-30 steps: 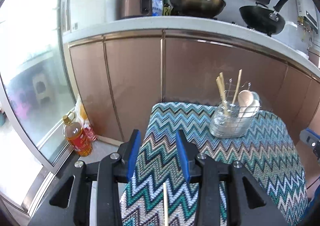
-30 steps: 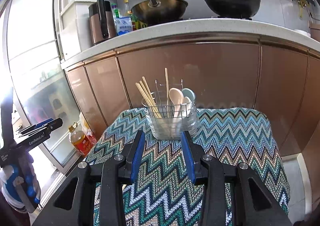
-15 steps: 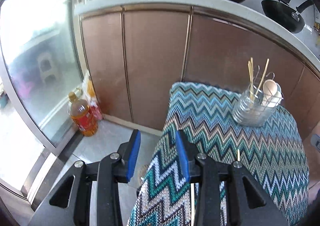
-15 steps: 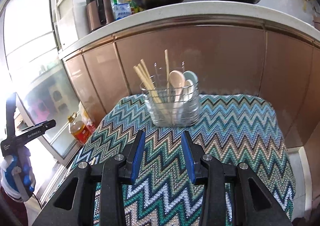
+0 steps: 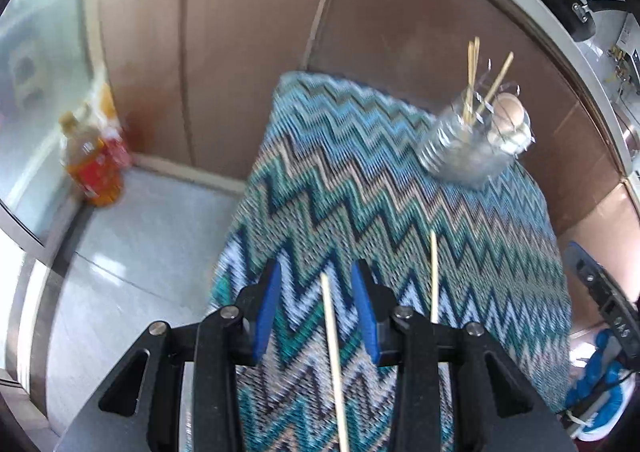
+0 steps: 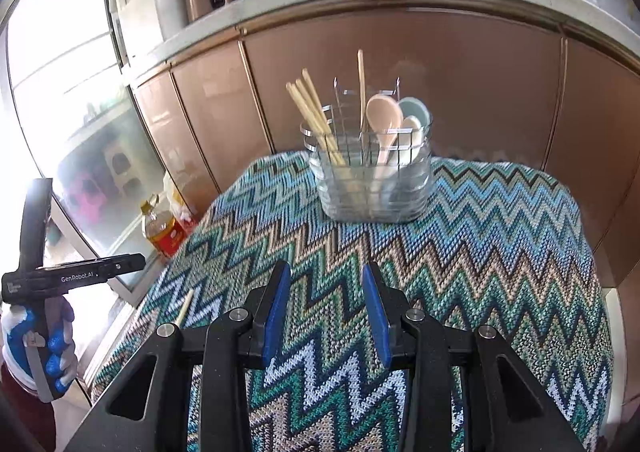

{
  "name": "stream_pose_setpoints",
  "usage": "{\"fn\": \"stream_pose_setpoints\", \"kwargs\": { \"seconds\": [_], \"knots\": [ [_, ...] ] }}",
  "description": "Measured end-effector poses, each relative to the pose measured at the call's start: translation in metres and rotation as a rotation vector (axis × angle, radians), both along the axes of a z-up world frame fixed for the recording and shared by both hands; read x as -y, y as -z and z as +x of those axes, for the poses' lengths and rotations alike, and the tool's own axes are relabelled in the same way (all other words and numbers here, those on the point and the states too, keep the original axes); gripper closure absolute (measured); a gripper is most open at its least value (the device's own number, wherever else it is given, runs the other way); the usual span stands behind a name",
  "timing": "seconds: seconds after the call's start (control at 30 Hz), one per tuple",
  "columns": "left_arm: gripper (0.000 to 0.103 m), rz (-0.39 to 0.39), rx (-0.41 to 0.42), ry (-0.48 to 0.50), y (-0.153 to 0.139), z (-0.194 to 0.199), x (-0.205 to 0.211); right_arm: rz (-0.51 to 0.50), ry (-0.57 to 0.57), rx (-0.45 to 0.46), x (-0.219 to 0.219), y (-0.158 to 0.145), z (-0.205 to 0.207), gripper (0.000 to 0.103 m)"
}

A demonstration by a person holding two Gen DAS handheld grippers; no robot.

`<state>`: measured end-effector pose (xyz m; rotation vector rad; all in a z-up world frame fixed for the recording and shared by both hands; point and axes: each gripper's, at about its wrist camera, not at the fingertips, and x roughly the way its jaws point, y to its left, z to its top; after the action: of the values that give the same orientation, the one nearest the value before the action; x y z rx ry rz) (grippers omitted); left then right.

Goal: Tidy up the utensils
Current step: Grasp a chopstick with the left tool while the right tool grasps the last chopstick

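A: Chopsticks first. One chopstick (image 5: 334, 352) lies on the zigzag cloth (image 5: 400, 179) right between the blue pads of the left claw (image 5: 316, 312), and a second (image 5: 433, 276) lies just to its right, outside the jaws. The rest stand in the wire caddy (image 6: 370, 175) at the far end, with the spoons (image 6: 384, 123).

B: Is either claw holding anything?

A: No. The left claw is partly open, its pads apart from the stick on both sides. The right claw (image 6: 325, 310) is also partly open, over bare cloth with nothing between its jaws.

B: So what could go wrong?

A: Mostly the pickup. The stick is thin and round and sits flat on a knitted cloth, so I'd expect the pads to roll it aside or pinch yarn along with it. A snagged cloth could drag, and the caddy stands on that same cloth.

B: And the edge?

A: The left claw works close to the cloth's left edge, with floor below. A nudged stick could slide off the worktop. The left view is blurred, so how well the stick is centred is hard to judge.

B: Anything later?

A: A stick gripped near one end may swing and miss the caddy.
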<state>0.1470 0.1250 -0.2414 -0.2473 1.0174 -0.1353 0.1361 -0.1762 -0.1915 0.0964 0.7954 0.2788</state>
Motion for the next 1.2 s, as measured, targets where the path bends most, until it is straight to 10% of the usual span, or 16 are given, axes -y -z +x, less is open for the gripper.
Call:
{"fn": "stream_pose_setpoints", "kwargs": {
  "seconds": [0.43,1.2],
  "knots": [
    [0.069,-0.086,-0.255,0.114,0.040,0.024,0.025,0.077,-0.116,-0.244,-0.026,0.039,0.027,0.065],
    [0.084,-0.047,-0.366,0.139,0.070,0.047,0.035,0.048,-0.165,-0.558,-0.089,0.100,0.115,0.077]
  ]
}}
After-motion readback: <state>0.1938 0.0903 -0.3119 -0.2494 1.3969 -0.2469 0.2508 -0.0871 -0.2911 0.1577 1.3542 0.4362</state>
